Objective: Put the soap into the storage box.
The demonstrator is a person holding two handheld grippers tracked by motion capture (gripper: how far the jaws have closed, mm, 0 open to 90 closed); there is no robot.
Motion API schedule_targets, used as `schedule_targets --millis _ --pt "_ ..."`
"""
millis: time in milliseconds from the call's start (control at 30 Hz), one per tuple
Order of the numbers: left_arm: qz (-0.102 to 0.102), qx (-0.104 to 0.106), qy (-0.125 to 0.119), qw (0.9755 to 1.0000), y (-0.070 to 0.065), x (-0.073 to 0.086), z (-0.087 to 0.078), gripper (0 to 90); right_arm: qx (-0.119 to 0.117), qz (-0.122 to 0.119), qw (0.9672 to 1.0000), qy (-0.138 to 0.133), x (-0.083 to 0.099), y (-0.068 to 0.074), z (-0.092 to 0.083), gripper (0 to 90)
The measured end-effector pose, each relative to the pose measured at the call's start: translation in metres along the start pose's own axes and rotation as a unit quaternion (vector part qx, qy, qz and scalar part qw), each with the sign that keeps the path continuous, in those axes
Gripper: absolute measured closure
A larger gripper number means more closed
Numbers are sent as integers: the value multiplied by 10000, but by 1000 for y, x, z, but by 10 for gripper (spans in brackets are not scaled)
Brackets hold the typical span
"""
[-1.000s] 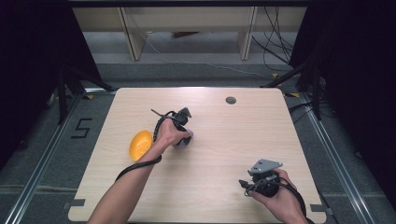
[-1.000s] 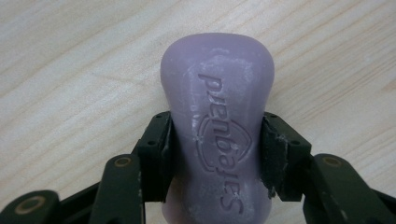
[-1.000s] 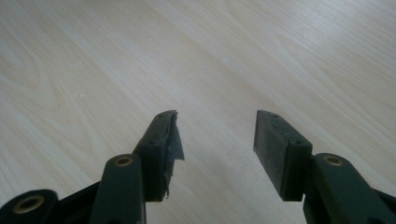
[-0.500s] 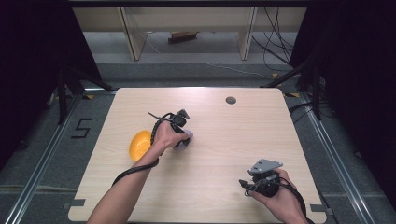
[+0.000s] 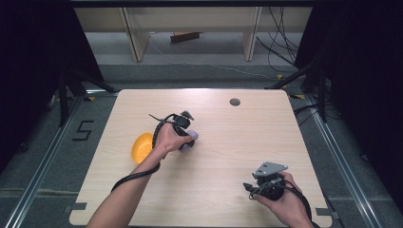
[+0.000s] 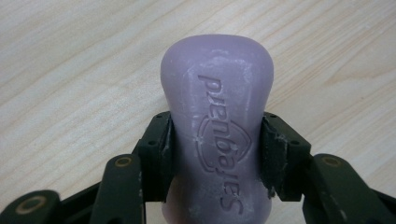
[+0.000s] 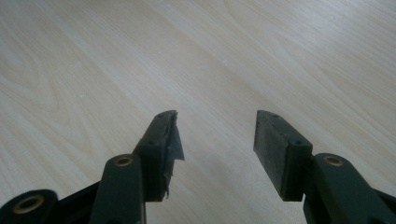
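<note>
A lilac bar of soap (image 6: 217, 135) with an embossed logo sits between the two jaws of my left gripper (image 6: 215, 122), which is shut on its narrow waist. From above, the soap (image 5: 191, 138) peeks out past the hand at the table's left middle, with the left gripper (image 5: 188, 137) over it. An orange rounded object (image 5: 141, 147) lies just left of that hand. Near the front right of the table my right gripper (image 5: 247, 187) rests in the other hand. Its jaws stand open over bare wood, around (image 7: 215, 126), with nothing between them.
The light wooden table (image 5: 237, 142) has a small round grommet hole (image 5: 235, 101) near its far edge. Cables trail from both grippers. Dark floor, rails and shelving legs surround the table.
The left hand has shifted slightly toward the near side, and the soap now shows at its right. The right gripper has stayed put.
</note>
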State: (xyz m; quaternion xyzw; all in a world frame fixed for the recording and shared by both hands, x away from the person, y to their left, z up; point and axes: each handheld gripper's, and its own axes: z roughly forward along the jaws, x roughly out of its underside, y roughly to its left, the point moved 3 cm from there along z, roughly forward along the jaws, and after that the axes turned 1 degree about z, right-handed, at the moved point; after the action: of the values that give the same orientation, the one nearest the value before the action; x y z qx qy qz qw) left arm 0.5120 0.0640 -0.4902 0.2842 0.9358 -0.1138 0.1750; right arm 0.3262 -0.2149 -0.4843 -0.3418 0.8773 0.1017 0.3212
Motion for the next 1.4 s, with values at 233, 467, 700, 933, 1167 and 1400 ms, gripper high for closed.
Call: schedule_targets --millis 233,467,700,933,1167,1400 --pt "334 -27 -110 9994 -2 2 -10 490 4 1 10000 2 0 0 0 496" --pt "321 28 -129 9994 -7 8 -17 490 7 0 10000 6 0 0 0 496" --pt "547 65 -136 9984 -13 15 -24 490 8 9 10000 6 0 0 0 495" --pt "778 68 -65 9969 -18 20 -32 489 15 -11 10000 12 0 0 0 494" --pt "714 18 -139 9974 -22 26 -37 490 5 -4 10000 15 0 0 0 494" --pt "557 -25 -194 9983 -23 33 -41 489 25 -15 10000 9 0 0 0 494"
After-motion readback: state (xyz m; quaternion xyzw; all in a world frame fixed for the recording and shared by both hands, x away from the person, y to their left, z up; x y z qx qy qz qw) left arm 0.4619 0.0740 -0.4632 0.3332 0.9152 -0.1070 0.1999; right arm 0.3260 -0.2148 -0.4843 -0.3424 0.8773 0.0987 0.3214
